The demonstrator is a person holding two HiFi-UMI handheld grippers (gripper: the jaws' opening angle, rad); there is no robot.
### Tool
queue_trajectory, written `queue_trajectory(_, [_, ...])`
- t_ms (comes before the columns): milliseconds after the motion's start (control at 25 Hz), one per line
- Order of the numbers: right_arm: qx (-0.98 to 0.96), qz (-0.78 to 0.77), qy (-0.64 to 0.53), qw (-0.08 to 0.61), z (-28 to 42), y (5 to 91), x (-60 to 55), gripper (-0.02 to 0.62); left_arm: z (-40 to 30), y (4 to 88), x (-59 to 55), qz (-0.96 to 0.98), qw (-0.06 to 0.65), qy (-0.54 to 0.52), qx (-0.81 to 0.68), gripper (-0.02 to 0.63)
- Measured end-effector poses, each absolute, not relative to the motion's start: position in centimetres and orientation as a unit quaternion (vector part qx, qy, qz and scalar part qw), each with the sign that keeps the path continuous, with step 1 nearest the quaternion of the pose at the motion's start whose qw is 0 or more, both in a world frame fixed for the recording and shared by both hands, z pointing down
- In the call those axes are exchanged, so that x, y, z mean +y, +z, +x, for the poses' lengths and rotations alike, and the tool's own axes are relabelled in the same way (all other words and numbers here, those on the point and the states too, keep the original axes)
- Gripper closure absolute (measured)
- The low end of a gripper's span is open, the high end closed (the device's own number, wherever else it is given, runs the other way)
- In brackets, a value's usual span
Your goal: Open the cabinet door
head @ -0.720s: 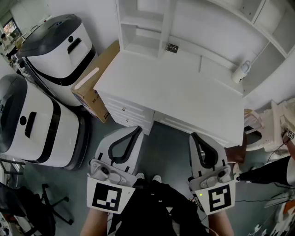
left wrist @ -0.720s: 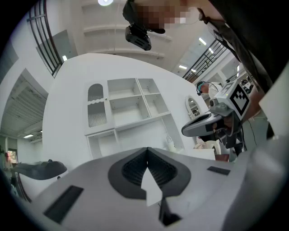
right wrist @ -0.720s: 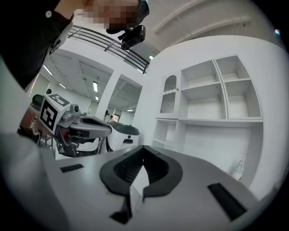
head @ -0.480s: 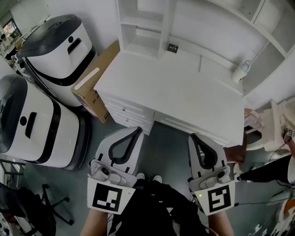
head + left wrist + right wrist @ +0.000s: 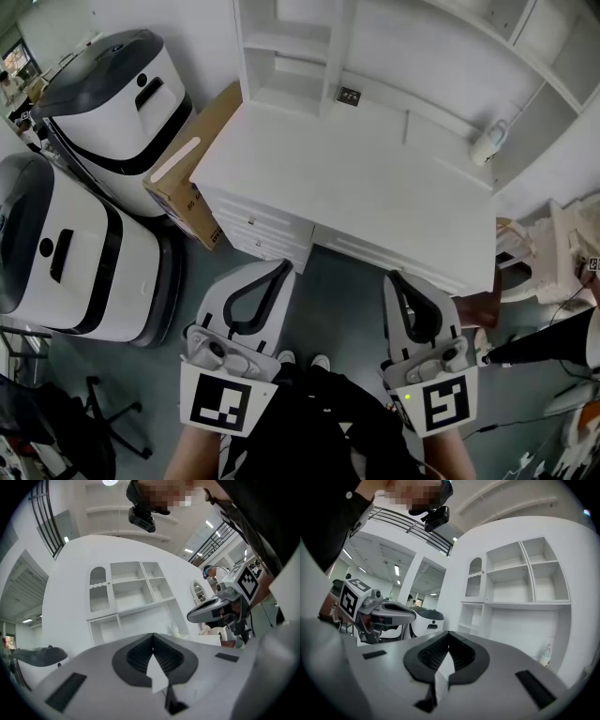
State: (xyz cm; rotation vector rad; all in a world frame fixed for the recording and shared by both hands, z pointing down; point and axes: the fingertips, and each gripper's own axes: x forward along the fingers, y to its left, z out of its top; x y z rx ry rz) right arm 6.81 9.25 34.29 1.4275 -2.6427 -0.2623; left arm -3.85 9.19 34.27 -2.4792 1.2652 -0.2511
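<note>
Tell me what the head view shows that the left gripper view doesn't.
Only the head view: the cardboard box beside the desk's drawers. Only the left gripper view: the camera on the person's head and the ceiling lights. Both: the white shelf unit, the left gripper and the right gripper, each with jaws together.

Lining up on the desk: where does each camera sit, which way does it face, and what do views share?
Head view: on the person's head, facing steeply down at the white desk, left gripper, right gripper and dark clothing.
Left gripper view: on the left gripper, facing level over its shut jaws at the shelf unit; right gripper at right.
Right gripper view: on the right gripper, facing the same shelf unit; left gripper at left.
Shared: all show the shelf unit.
</note>
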Motion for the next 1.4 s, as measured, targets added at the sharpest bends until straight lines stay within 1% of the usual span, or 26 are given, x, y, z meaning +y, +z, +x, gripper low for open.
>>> queue_trajectory(1160, [-0.85,0.511,-0.109,0.064,4.8,33.6,10.2,0.592,-5.7,33.4,9.4,-0.888,0.196,-0.064,0.411,0.609])
queue_trajectory(1400, [-0.847,0.516,-0.11,0.061,4.4,33.8,10.3,0.592,-6.0,33.9,9.6,-0.891,0.19,-0.058,0.409,0.609])
